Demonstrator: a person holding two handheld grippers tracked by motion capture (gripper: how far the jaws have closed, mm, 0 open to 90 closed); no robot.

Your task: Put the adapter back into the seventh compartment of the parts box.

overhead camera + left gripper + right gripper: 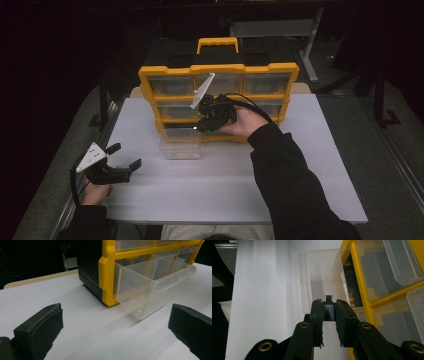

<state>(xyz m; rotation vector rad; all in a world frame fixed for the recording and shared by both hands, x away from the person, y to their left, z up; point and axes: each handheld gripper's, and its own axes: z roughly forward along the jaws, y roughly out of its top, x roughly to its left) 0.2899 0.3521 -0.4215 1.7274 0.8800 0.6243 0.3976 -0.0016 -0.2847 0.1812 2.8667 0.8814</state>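
Yellow-framed organizer (218, 70), clear drawer (147, 287), dark grey adapter (329, 310), white table (300, 165).

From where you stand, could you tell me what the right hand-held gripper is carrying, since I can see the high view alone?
Observer: The right hand-held gripper is shut on a small grey adapter with a metal plug tip pointing forward, seen in its own view.
Operator: Thank you. Is the pulled-out drawer holding anything?
Observer: In the left gripper view the clear drawer looks empty, and it tilts down out of the yellow organizer.
Operator: And is the adapter above that drawer?
Observer: In the right gripper view the plug tip points at the drawer's open top, not yet inside it.
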